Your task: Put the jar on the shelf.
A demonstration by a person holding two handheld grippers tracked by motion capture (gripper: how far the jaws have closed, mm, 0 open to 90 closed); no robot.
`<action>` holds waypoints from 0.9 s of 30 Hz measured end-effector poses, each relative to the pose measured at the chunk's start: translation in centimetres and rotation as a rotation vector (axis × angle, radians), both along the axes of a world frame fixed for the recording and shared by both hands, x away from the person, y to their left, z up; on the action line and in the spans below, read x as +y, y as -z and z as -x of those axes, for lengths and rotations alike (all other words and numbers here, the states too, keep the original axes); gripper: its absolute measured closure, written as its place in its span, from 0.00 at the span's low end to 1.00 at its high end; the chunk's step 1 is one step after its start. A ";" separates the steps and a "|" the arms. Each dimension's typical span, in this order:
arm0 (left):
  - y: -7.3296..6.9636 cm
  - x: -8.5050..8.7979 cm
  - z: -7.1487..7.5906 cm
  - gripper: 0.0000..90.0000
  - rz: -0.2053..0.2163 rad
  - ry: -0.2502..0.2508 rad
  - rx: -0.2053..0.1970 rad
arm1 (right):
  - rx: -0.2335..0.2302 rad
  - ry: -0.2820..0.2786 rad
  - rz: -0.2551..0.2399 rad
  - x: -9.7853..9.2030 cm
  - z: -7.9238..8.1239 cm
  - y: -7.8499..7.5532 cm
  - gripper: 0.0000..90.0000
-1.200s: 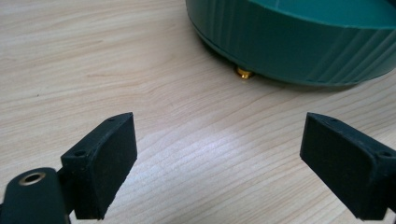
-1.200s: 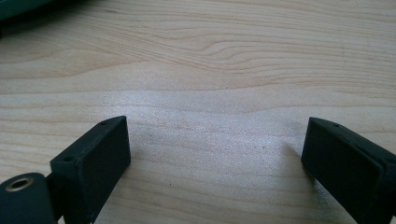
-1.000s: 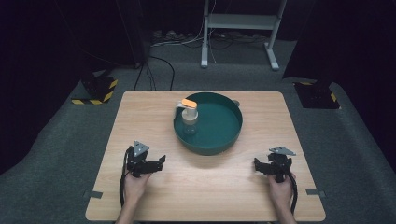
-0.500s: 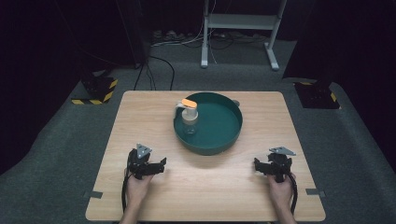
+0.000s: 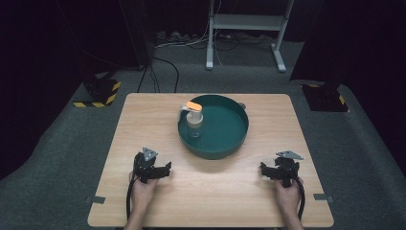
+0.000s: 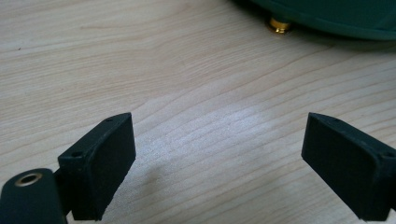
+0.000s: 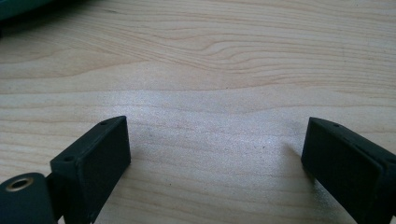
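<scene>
Bottle [image 5: 193, 120] first: a small clear pump bottle with a white collar and an orange top, standing upright inside the green basin [image 5: 234, 143], against the basin's left wall. By the look of it the bottle is light, stiff plastic, smooth and rather slippery on its round body, and top-heavy enough to tip if nudged at the pump. The safest hold is probably across the straight body below the collar, jaws level and square to it; the pump head looks narrow and could turn or depress under a pinch. How full it is cannot be told.

The basin sits in the middle of the desk [image 5: 143, 120], nearer the far edge, and its raised wall stands between the bottle and both grippers, so any reach must likely go over the rim from above. A small brass foot [image 6: 279, 25] shows under the basin in the left gripper view.

The left gripper [image 5: 168, 168] rests near the near-left corner, the right gripper [image 5: 263, 169] near the near-right corner, both well apart from the basin. Each has its jaws wide apart over bare wood with nothing between them.
</scene>
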State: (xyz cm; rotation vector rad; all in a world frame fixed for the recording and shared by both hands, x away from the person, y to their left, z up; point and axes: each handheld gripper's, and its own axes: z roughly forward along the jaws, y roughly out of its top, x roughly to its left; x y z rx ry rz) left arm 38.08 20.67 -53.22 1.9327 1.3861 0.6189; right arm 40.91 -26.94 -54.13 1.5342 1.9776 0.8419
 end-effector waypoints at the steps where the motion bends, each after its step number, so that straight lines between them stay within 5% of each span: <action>1: 0.0 0.0 0.0 0.11 -0.005 0.001 -0.001 | 0.000 0.000 0.000 0.0 0.0 0.0 0.08; 15: 0.9 -0.3 -0.7 0.11 -0.049 -0.021 0.025 | 0.000 0.000 0.000 0.0 0.0 0.0 0.08; 27: 1.1 0.0 -0.9 0.10 -0.015 -0.026 0.035 | 0.001 0.002 -0.002 0.0 0.0 0.0 0.08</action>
